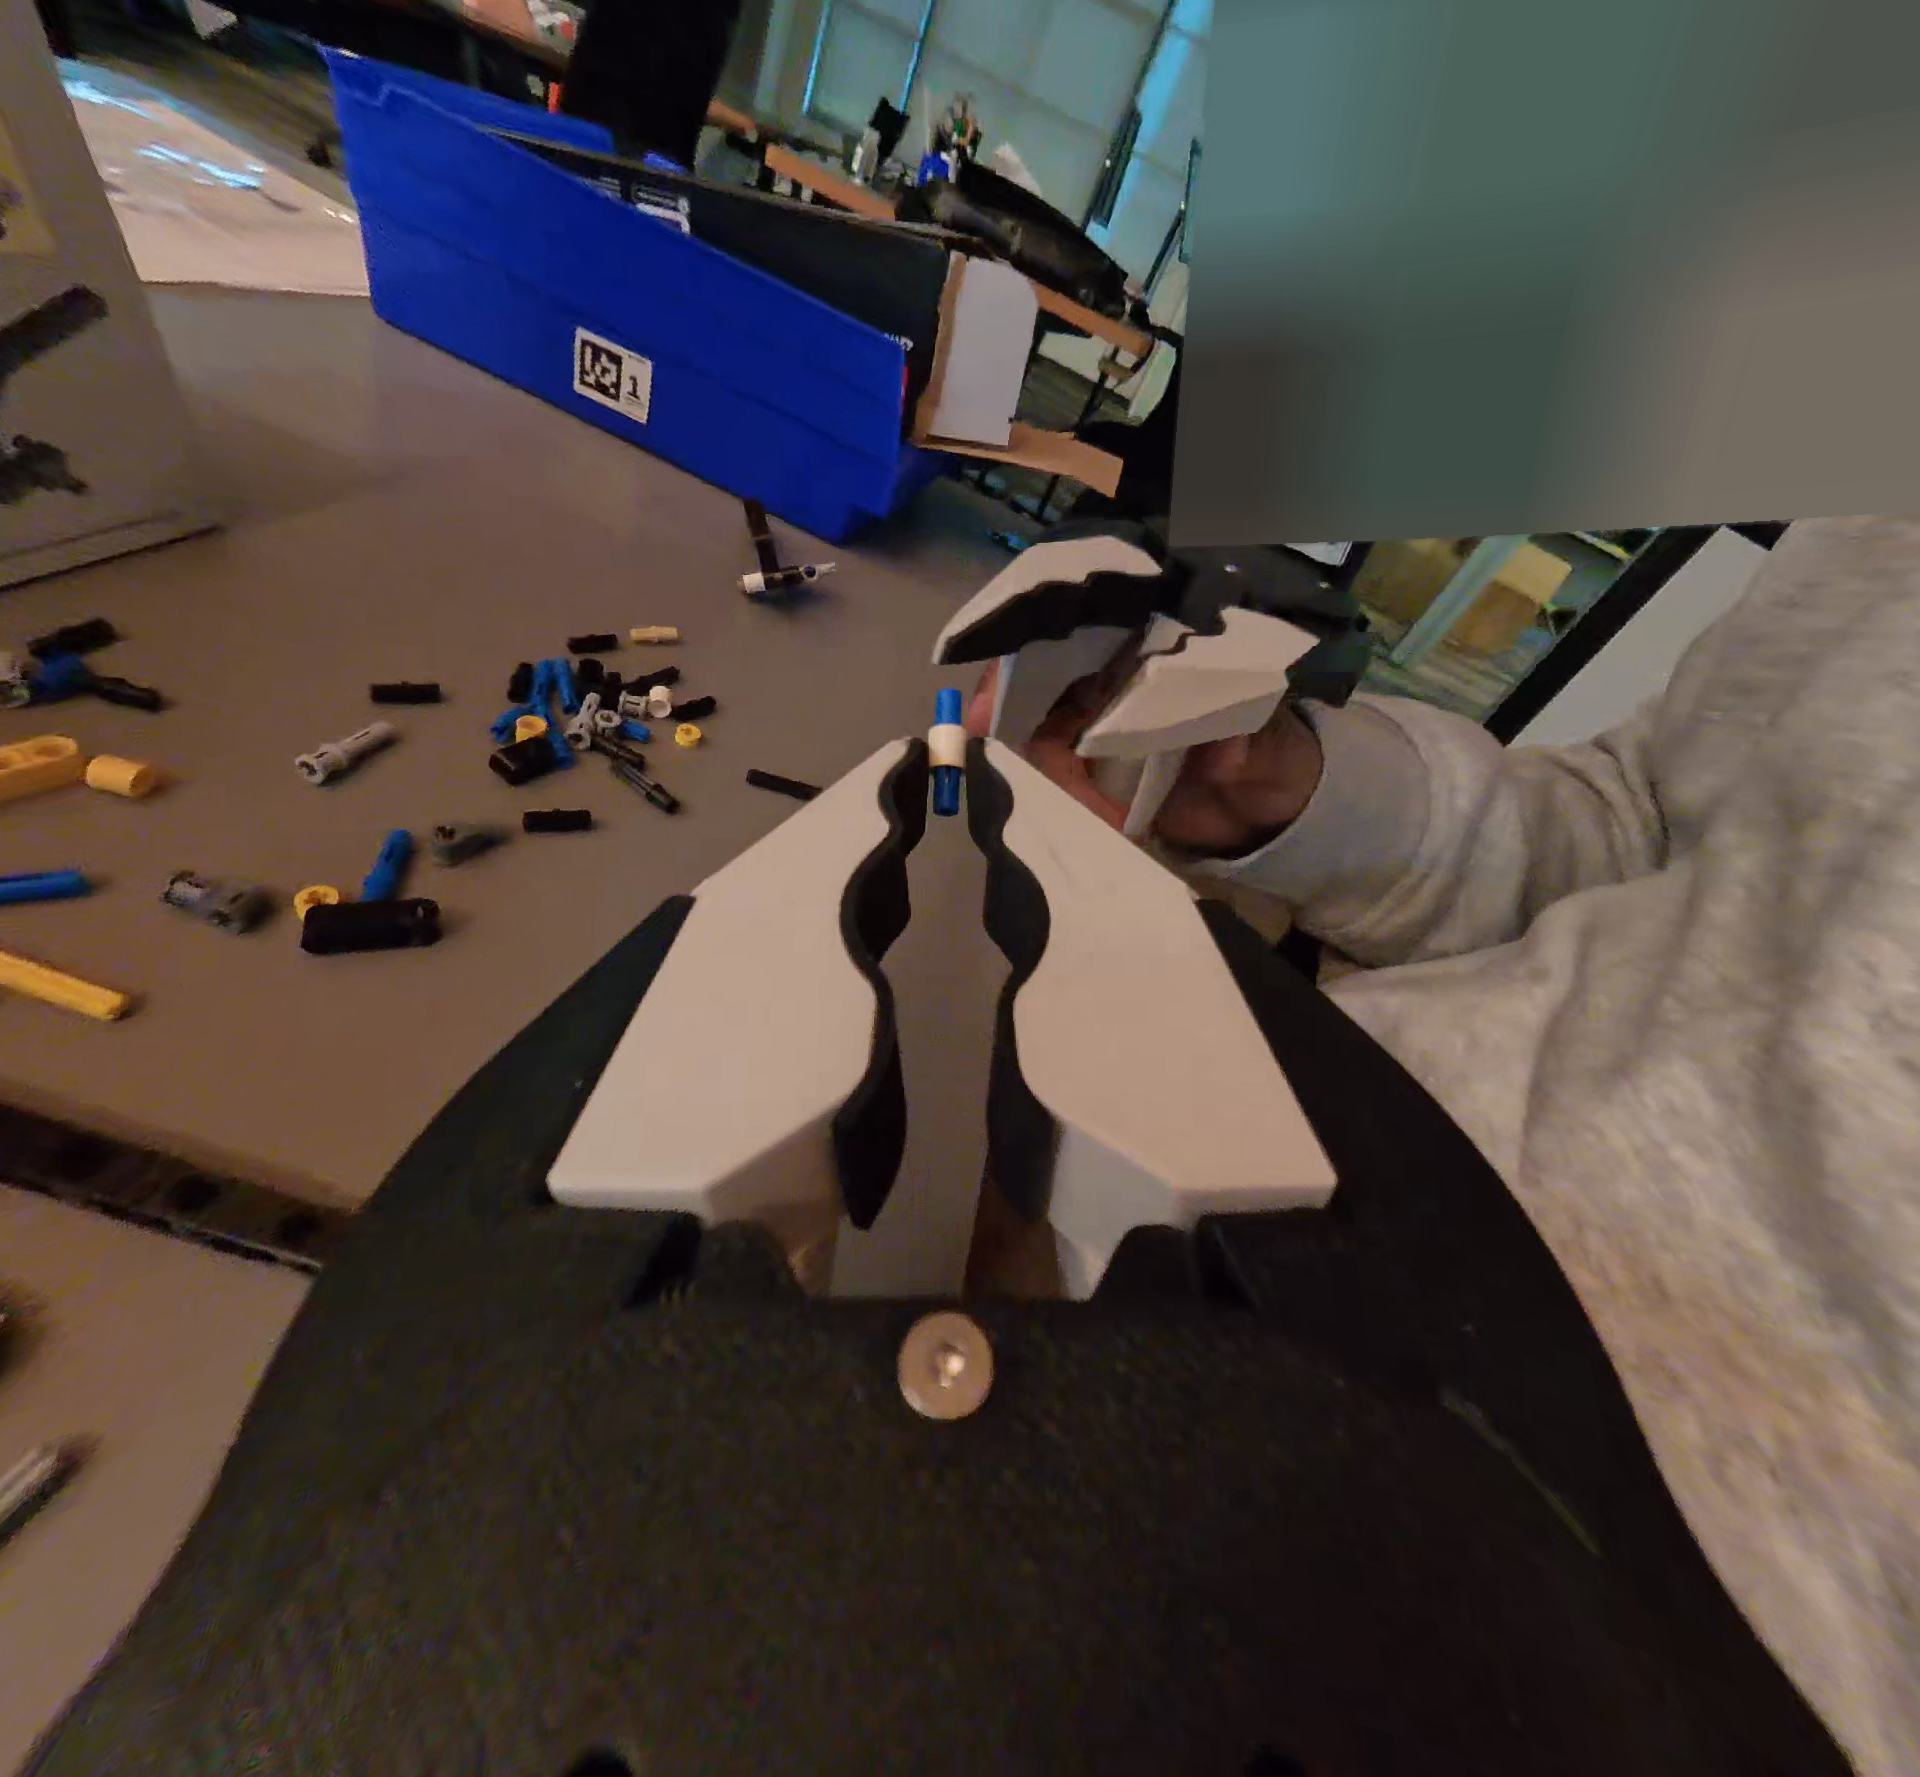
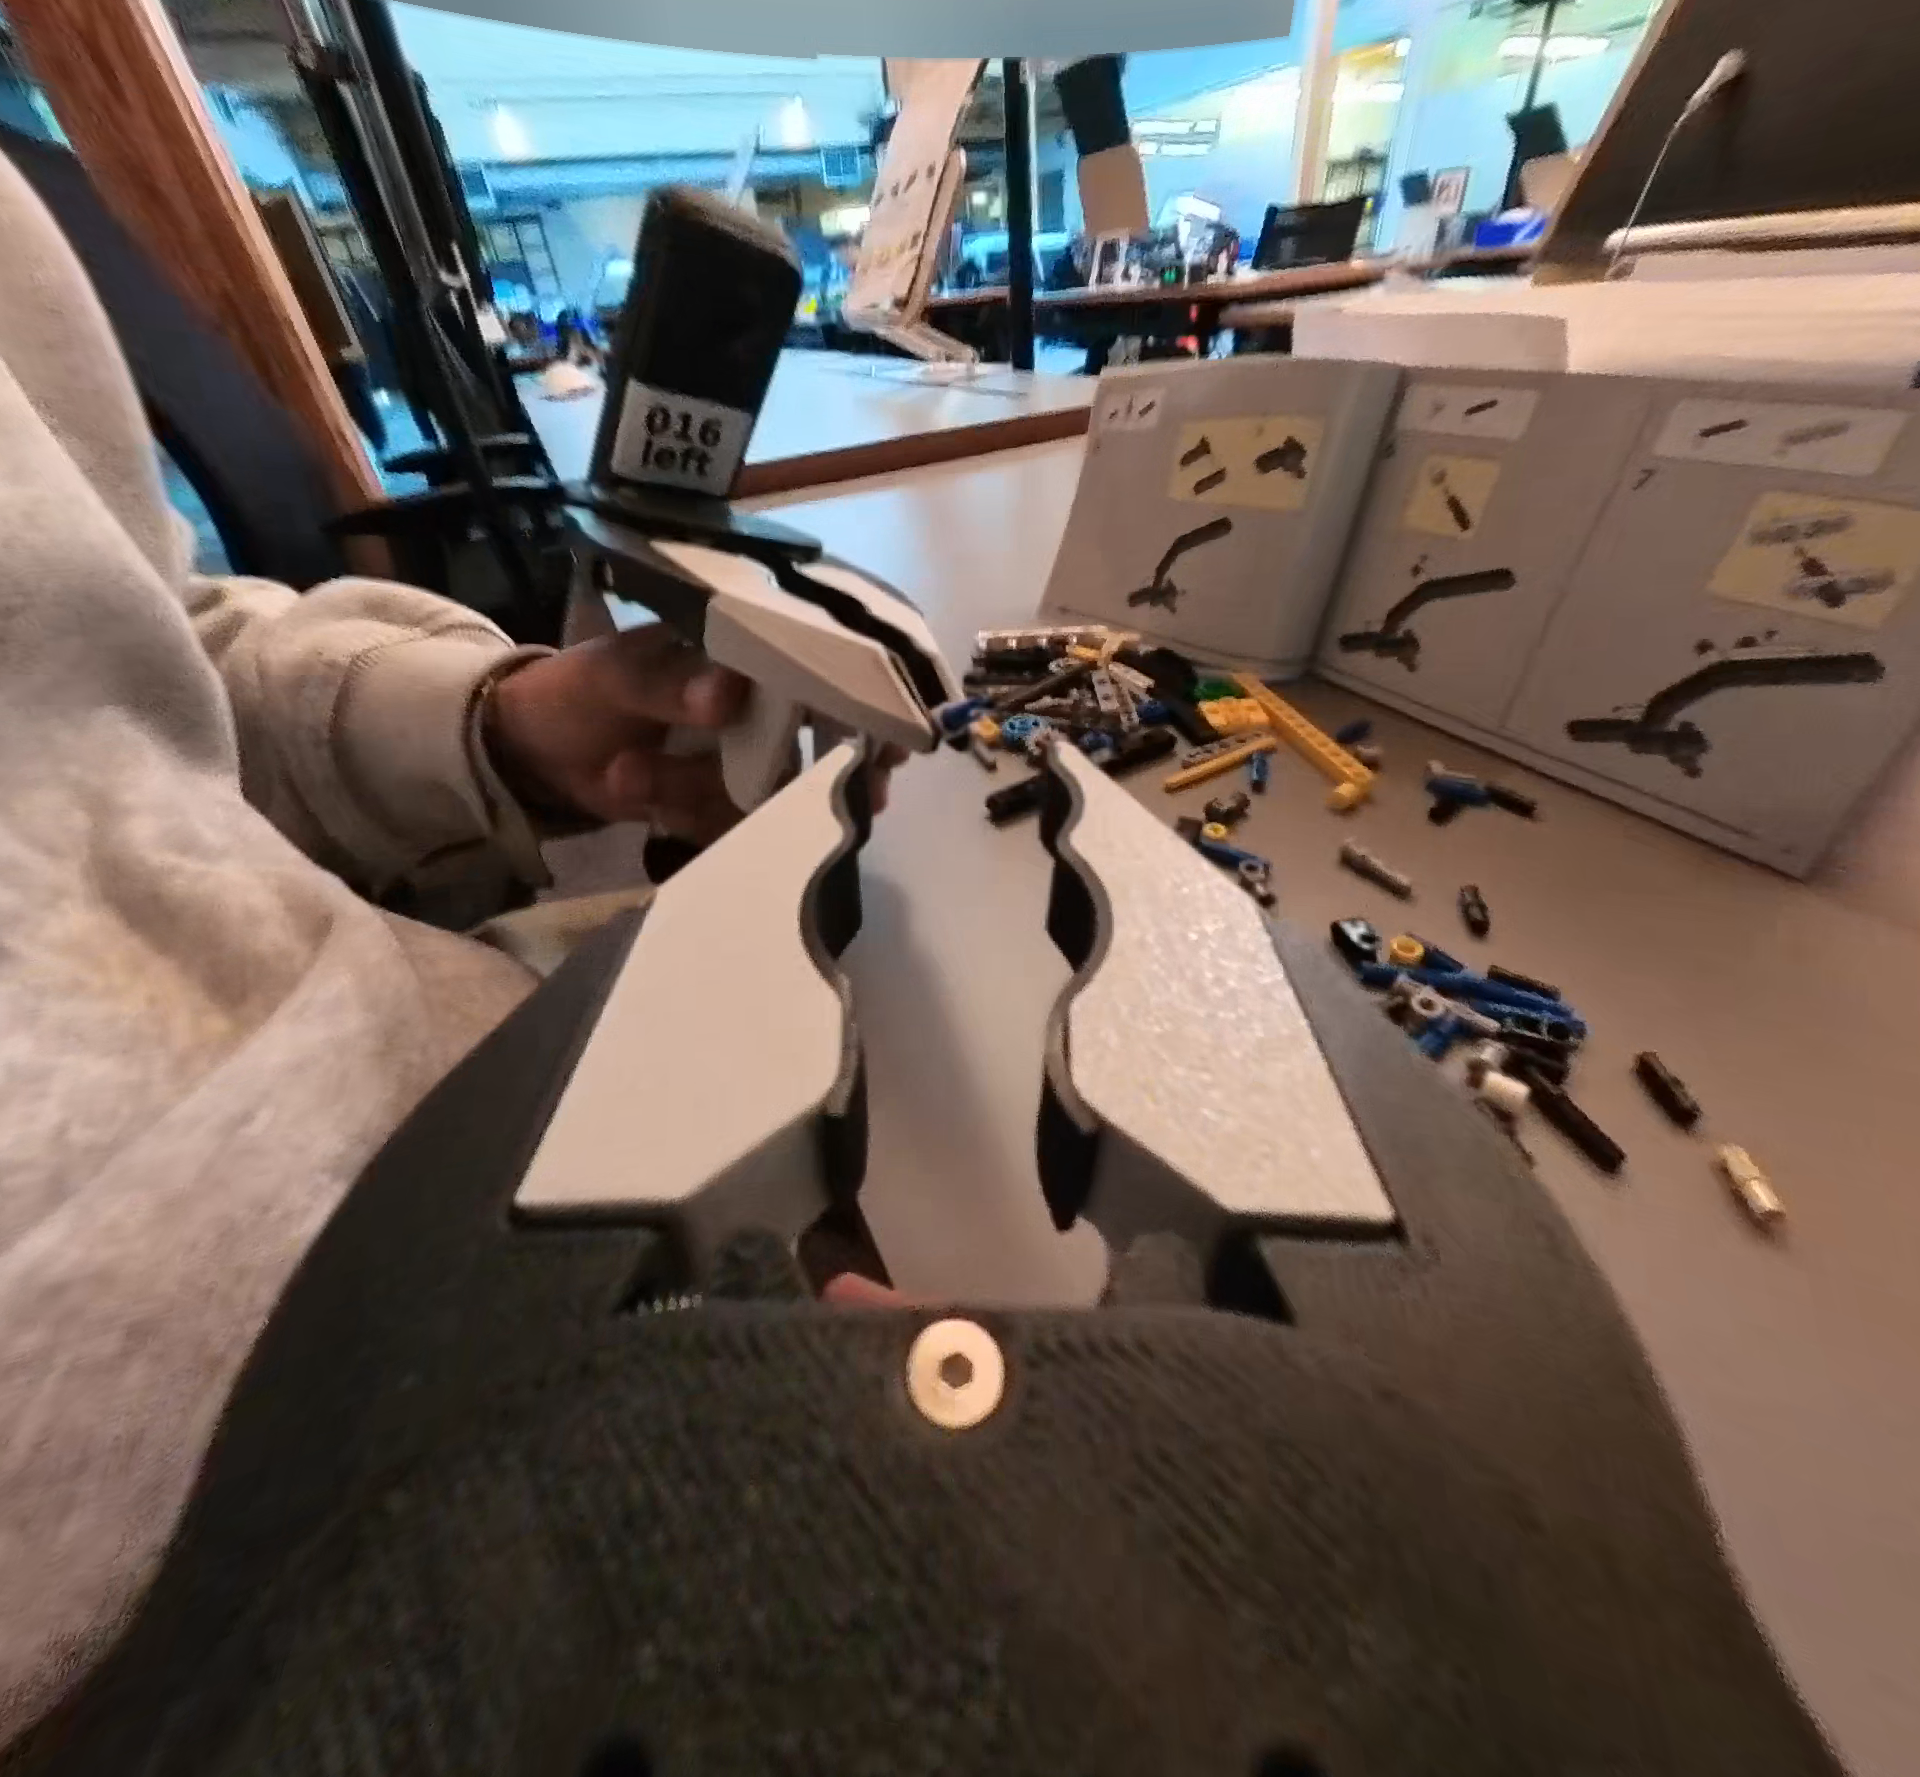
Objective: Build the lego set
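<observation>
The left claw (image 1: 945, 753) is nearly closed, its tips pinching a blue pin (image 1: 947, 751) with a white collar; the pin stands upright between the tips, above the bench (image 1: 312, 439). The right claw (image 2: 951, 766) is open with nothing between its fingers, and sits just right of the left claw's tips, near but apart. Loose pieces (image 1: 597, 714) lie scattered on the bench left of the left claw, and a second pile (image 2: 1132, 699) lies just beyond the right claw. A blue bin (image 1: 623, 314) stands farther off, beyond the left claw. Instruction pages (image 2: 1558, 584) stand right of the right claw.
</observation>
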